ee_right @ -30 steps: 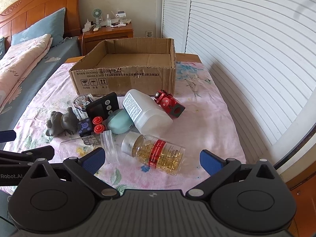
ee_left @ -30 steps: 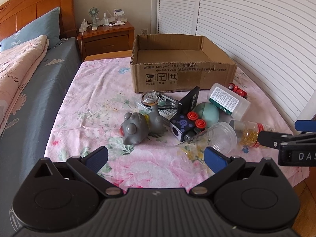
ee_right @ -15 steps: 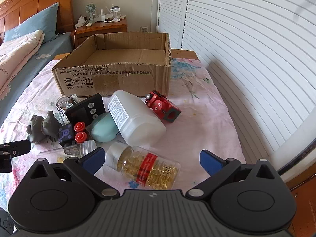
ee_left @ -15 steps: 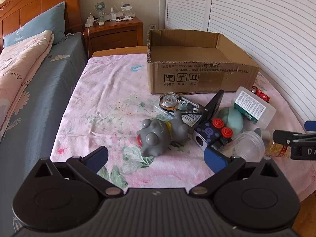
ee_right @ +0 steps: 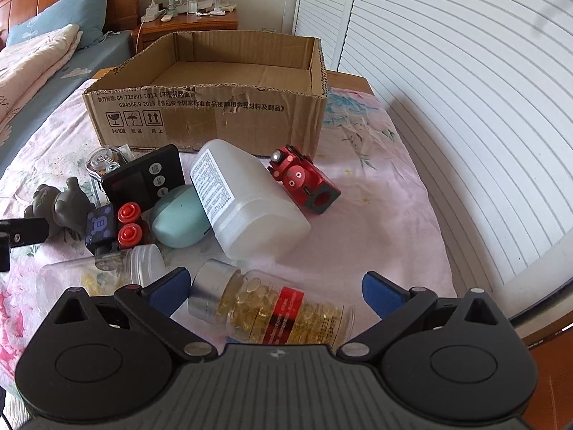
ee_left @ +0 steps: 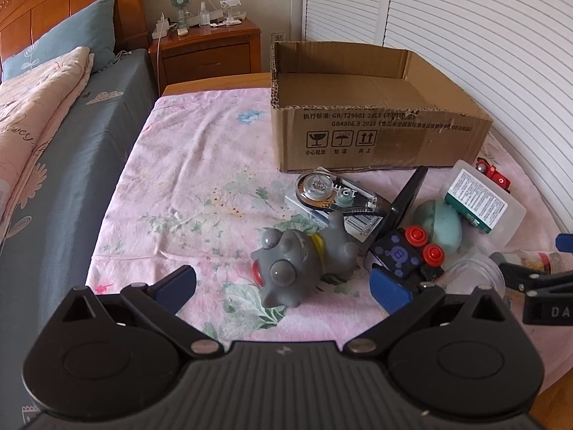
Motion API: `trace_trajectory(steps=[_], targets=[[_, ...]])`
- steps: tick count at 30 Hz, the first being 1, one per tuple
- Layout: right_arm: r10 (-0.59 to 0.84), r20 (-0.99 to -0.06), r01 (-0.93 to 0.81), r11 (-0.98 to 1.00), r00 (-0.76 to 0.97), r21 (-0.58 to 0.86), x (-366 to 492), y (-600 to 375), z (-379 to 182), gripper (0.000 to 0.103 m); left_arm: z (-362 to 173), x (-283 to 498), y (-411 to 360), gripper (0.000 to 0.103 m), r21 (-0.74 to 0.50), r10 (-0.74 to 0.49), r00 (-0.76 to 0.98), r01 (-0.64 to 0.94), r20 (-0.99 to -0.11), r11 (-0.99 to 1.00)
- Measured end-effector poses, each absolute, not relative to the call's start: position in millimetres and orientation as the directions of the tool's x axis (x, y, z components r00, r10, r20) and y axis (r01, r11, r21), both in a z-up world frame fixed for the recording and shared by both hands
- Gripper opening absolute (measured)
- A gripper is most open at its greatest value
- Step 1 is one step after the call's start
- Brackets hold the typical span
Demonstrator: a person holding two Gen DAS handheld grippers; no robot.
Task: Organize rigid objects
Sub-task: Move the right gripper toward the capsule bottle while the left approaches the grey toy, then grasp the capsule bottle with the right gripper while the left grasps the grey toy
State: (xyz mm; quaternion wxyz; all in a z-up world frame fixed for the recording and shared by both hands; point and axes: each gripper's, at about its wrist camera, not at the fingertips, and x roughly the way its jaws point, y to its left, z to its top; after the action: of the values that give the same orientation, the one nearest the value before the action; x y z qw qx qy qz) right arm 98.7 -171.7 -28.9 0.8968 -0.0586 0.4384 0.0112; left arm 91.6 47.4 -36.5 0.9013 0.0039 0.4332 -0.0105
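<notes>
Your left gripper (ee_left: 283, 288) and right gripper (ee_right: 275, 292) hover before the cardboard box (ee_right: 215, 107), jaws wide open and empty.

I count one cardboard box (ee_right: 211, 114), two capsule bottles (ee_right: 283, 313), one white bottle (ee_right: 243, 197), one grey toy (ee_left: 301, 265), one red toy (ee_right: 304, 179), one tape dispenser (ee_left: 333, 193), one teal egg (ee_right: 179, 222).

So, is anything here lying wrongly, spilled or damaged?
The clear jar lies on its side with no lid, mouth open; a few yellow capsules sit inside. The cardboard box has a torn, ragged front rim. Nothing has visibly spilled.
</notes>
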Motion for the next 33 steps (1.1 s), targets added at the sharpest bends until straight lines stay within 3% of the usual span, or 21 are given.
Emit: trace_trajectory(steps=[12,21,33], targets=[[-0.024,-0.783,-0.07,0.994,0.622,-0.086,77,-184,-30,0.103,-58,120,41,0.102,0.023,0.022,0.635,-0.007,-0.772,1.0],[-0.016,-0.782,-0.1,0.99,0.622,-0.1,64,-188,-34,0.103,-76,99,66,0.102,-0.16,-0.128,0.626,0.004,-0.77,0.987],[0.042,-0.813,-0.121,0.992,0.581,-0.036,59,-205,-62,0.103,-83,105,47,0.103,-0.025,-0.041,0.652,0.034,-0.757,0.999]])
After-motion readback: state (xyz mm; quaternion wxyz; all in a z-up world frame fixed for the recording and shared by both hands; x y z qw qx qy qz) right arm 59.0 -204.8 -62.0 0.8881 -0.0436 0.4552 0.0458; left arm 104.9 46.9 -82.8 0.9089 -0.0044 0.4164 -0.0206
